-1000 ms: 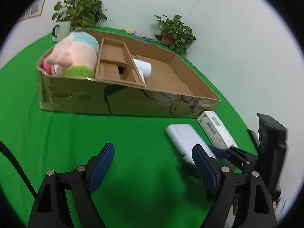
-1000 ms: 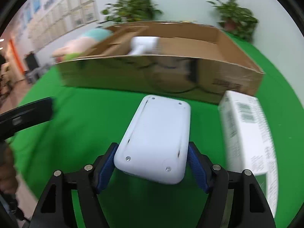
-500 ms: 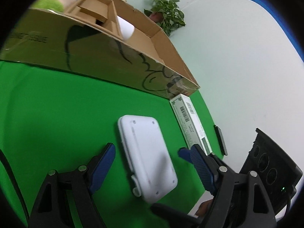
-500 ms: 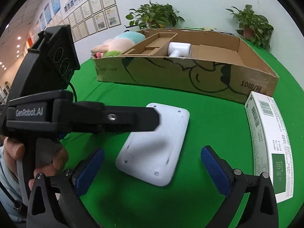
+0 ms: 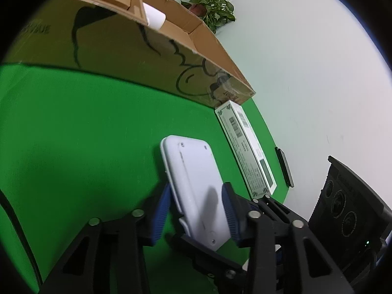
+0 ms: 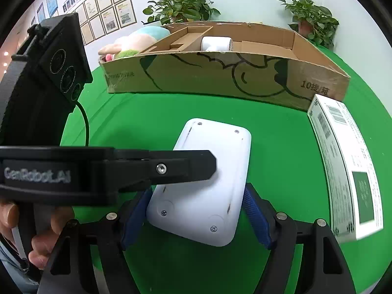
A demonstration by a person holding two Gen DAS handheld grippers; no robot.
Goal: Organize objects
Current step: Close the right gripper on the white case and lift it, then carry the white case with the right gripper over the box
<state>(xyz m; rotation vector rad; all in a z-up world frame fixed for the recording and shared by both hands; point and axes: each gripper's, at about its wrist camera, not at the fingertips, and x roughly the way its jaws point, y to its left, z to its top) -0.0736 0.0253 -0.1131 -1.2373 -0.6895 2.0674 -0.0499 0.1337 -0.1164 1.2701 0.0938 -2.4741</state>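
Observation:
A flat white device (image 6: 210, 171) (image 5: 193, 178) lies tilted on the green tabletop (image 6: 147, 112), its near end raised. My right gripper (image 6: 196, 210) has its blue pads against the device's two long edges, and its jaws are closing. My left gripper (image 5: 196, 210) comes in from the side; its jaws are closing, with the pads pressed on the device's top and bottom faces. In the right wrist view one black left finger (image 6: 181, 166) lies across the device's top. The open cardboard box (image 6: 220, 78) (image 5: 122, 49) stands behind.
The box holds a plush toy (image 6: 137, 41) and a white cylinder (image 6: 216, 44). A long white and green carton (image 6: 348, 164) (image 5: 245, 147) lies right of the device, and a thin black object (image 5: 284, 169) lies beyond it. Two potted plants (image 6: 181, 7) (image 6: 311, 17) stand behind. A hand (image 6: 36, 240) holds the left gripper.
The right gripper opened off the white device, then closed in on it again. The left gripper swung down over the device and narrowed onto it. The device's near end has lifted.

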